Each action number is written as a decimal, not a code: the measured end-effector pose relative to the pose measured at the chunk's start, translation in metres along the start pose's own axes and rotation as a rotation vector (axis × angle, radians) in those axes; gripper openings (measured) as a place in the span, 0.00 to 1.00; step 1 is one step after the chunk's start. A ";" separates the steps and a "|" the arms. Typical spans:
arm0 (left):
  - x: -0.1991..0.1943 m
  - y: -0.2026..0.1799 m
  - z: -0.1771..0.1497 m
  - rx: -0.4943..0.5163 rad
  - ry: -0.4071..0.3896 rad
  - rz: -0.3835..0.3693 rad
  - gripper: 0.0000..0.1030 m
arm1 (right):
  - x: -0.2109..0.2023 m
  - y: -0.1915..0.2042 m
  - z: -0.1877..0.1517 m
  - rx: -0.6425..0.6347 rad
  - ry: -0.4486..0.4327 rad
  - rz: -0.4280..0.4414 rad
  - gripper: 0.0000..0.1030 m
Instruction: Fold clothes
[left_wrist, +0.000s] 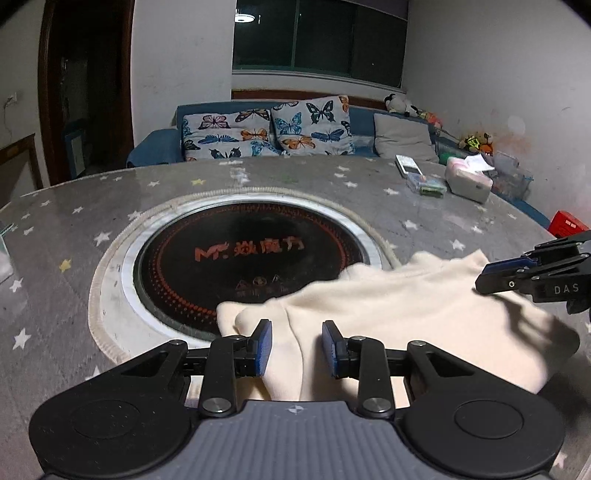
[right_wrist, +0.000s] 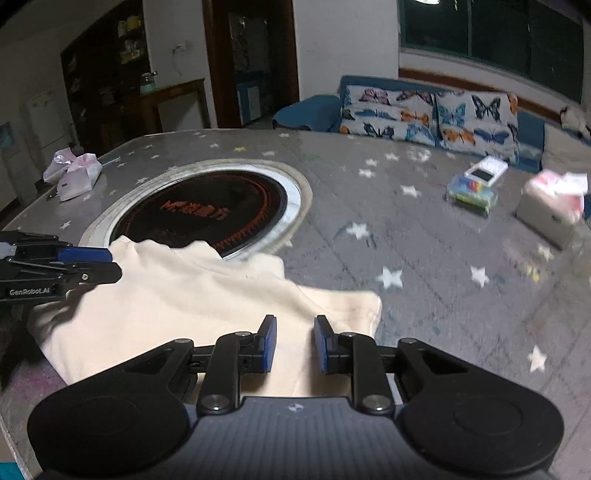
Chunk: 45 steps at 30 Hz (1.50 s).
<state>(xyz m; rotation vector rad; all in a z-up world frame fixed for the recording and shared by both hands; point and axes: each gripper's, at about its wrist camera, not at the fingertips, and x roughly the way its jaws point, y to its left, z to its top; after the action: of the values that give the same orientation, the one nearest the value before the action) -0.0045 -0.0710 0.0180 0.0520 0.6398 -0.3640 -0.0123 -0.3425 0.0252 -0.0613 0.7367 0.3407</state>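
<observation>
A cream garment (left_wrist: 406, 302) lies loosely folded on the grey star-patterned table (left_wrist: 74, 240), its far edge overlapping the round black hotplate (left_wrist: 247, 258). My left gripper (left_wrist: 297, 328) hovers over the garment's left part, jaws a little apart, with cloth showing in the gap below them. My right gripper (right_wrist: 295, 323) stands the same way over the right corner of the garment (right_wrist: 184, 302). Each gripper shows side-on in the other's view: the right gripper (left_wrist: 484, 277) casts a shadow on the cloth, and the left gripper (right_wrist: 110, 264) has bare blue pads.
A tissue box (right_wrist: 550, 214) and a clear plastic box (right_wrist: 472, 192) sit at the table's far right. A pink wrapped bag (right_wrist: 74, 173) lies at the far left. A red box (left_wrist: 567, 223) sits at the right edge. A sofa with butterfly cushions (left_wrist: 266, 129) stands behind the table.
</observation>
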 end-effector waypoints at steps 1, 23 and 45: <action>0.000 -0.001 0.002 0.001 -0.006 -0.001 0.31 | -0.002 0.002 0.002 -0.005 -0.010 0.007 0.20; 0.007 -0.009 0.009 0.001 0.038 0.054 0.52 | 0.001 0.029 0.008 -0.033 -0.029 0.021 0.55; -0.029 0.001 -0.009 -0.045 0.021 0.120 0.76 | -0.031 0.089 -0.014 -0.135 -0.044 0.112 0.73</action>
<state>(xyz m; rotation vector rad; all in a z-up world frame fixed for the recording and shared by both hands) -0.0310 -0.0596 0.0280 0.0506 0.6622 -0.2336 -0.0717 -0.2699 0.0407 -0.1396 0.6739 0.4972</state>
